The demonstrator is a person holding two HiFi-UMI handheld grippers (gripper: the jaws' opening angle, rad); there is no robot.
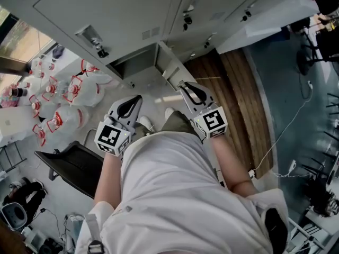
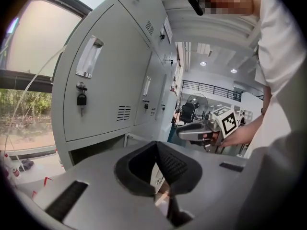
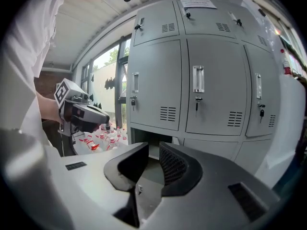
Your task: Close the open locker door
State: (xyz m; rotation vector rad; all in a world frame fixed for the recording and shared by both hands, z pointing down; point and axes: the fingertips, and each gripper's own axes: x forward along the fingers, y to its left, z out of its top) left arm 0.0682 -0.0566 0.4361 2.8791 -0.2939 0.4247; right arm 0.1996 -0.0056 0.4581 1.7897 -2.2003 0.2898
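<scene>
Left gripper (image 1: 130, 100) pressed together, right gripper (image 1: 187, 87) slightly spread, facing open locker door (image 1: 170, 63); bottles (image 1: 58, 97) leftward.

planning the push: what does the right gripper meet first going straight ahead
Probably the open locker door, the grey panel between the right gripper's parted jaws; the open compartment lies behind it, but depth is unclear.

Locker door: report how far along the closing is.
Done: nothing; the bottom locker door stands swung out, its compartment showing. In hand: the right gripper, jaws slightly apart and empty, and the left gripper, jaws together, hover short of it. Left: reach the door and push it shut.
</scene>
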